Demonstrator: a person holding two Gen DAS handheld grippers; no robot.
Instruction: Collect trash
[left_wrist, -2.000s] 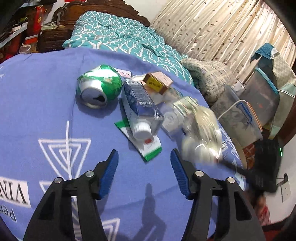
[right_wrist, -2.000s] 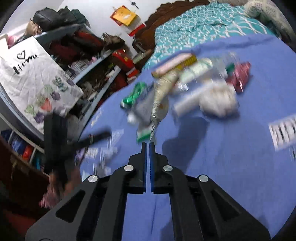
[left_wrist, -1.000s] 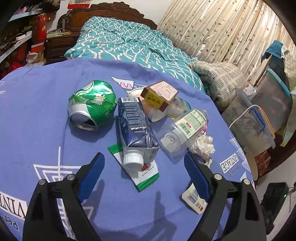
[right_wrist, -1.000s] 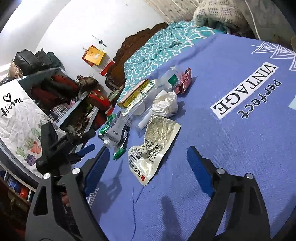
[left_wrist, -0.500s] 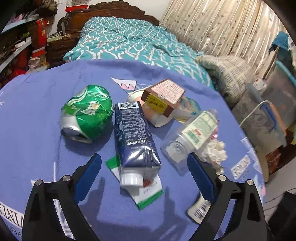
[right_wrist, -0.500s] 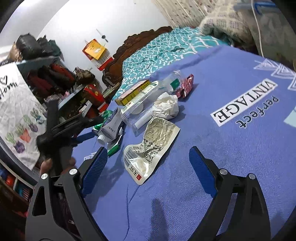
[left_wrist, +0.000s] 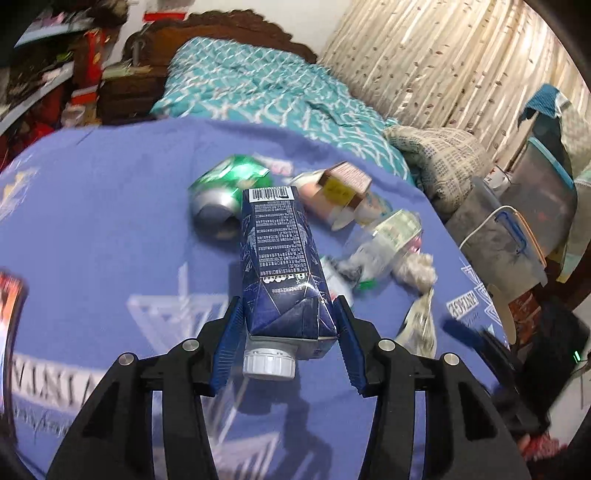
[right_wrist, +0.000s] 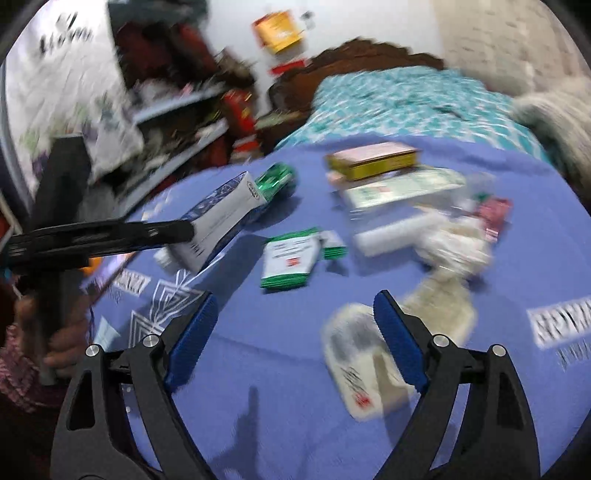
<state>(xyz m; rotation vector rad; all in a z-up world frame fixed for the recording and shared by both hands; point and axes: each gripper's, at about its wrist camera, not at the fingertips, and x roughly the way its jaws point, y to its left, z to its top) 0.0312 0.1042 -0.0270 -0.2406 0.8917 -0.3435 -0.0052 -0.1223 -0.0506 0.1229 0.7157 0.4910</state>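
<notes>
Left gripper (left_wrist: 288, 347): its black arms with ribbed blue fingers (left_wrist: 231, 343) are closing on a dark blue drink carton (left_wrist: 279, 258); the pads lie against both sides of its folded end.
Carton: creased cardboard, rectangular, a white screw cap (left_wrist: 269, 363) nearest the camera, a barcode on the far end, fine white print too small to read. In the right wrist view it hangs tilted above the surface, cap end low.
Right gripper (right_wrist: 293, 332): fingers wide apart and narrowing slightly, with nothing between them; a crumpled pale pouch (right_wrist: 364, 362) with printed lettering lies just under the right finger.
Surface (left_wrist: 110, 206): blue woven cloth with white triangle patterns; "VINTAGE" can be read in the left wrist view.
Beyond the left fingers: a dented green metal can (left_wrist: 227, 192), a brown and yellow cardboard box (left_wrist: 343, 186), a clear plastic bottle (left_wrist: 388, 236) with a pale label, a wad of white tissue (left_wrist: 415, 269).
Only in the right view: a flat green and white packet (right_wrist: 291, 260) on the spot under the carton, and a hand (right_wrist: 55, 332) around the left gripper's handle.
Blur: smears most labels.
</notes>
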